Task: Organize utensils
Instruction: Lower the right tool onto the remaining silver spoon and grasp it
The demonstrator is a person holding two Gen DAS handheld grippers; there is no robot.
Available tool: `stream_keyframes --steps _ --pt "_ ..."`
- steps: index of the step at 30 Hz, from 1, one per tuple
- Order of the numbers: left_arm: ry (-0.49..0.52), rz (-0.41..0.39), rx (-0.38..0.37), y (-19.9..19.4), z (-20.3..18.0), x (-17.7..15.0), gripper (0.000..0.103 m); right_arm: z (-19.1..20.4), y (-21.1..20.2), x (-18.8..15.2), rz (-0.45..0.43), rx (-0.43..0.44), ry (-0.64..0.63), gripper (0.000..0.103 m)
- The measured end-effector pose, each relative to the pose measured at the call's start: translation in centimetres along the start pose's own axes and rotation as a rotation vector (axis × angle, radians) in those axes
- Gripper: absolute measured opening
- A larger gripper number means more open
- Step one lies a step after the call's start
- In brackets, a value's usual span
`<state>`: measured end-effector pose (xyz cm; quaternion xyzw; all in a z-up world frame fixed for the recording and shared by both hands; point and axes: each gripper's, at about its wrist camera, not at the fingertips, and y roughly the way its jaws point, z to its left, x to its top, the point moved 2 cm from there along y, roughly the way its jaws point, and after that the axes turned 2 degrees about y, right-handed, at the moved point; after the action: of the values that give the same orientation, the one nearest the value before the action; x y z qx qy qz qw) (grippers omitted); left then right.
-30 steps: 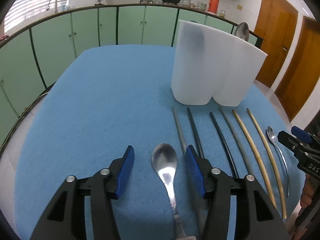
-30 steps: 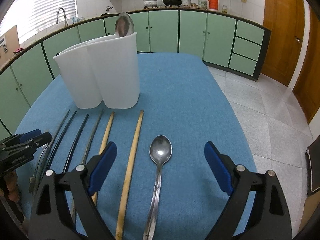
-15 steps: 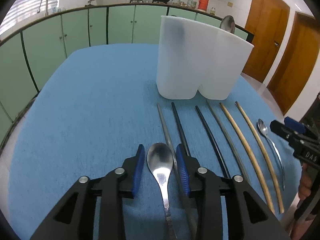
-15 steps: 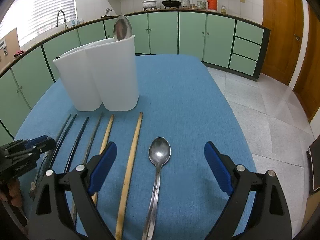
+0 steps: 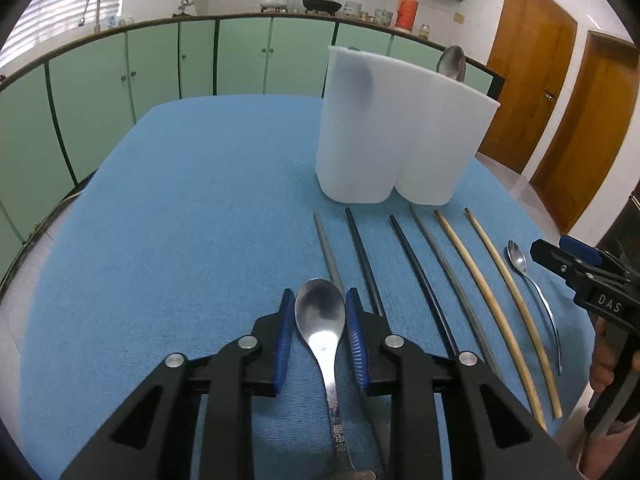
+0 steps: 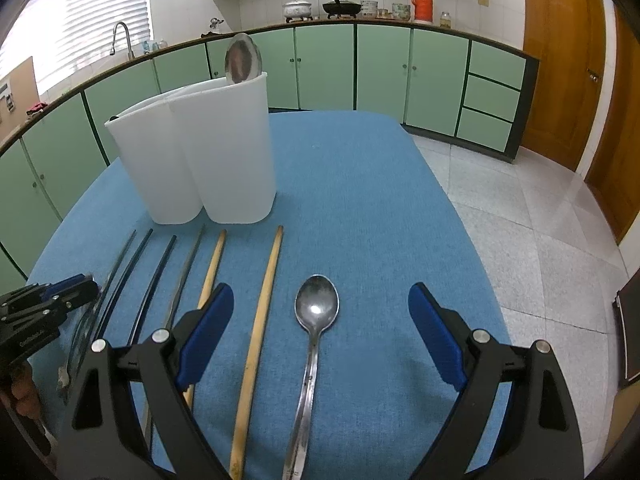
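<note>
Jaws of the left gripper have just been closing narrowly around the bowl of the shiny metal spoon lying on the blue cloth-covered table, so the smooth round bowl could be squeezed out sideways and dropped.

A two-part holder is standing mid-table, one spoon in it. Six chopsticks are lying before it toward the near edge, a spoon at the row's left, another at its right.
</note>
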<state>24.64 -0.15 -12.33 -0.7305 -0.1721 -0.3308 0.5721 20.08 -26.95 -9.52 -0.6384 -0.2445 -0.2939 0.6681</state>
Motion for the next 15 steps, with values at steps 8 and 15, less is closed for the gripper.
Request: stream_keyframes --steps 8,15 --pt "-0.019 -0.002 0.011 -0.1 0.8 -0.5 0.026 0.8 0.3 -0.2 0.03 0.01 -0.019 0.079" --pt "-0.055 -0.013 0.013 -0.4 1.8 -0.5 0.026 1.2 1.1 -0.3 0.071 -0.005 -0.023 0.077"
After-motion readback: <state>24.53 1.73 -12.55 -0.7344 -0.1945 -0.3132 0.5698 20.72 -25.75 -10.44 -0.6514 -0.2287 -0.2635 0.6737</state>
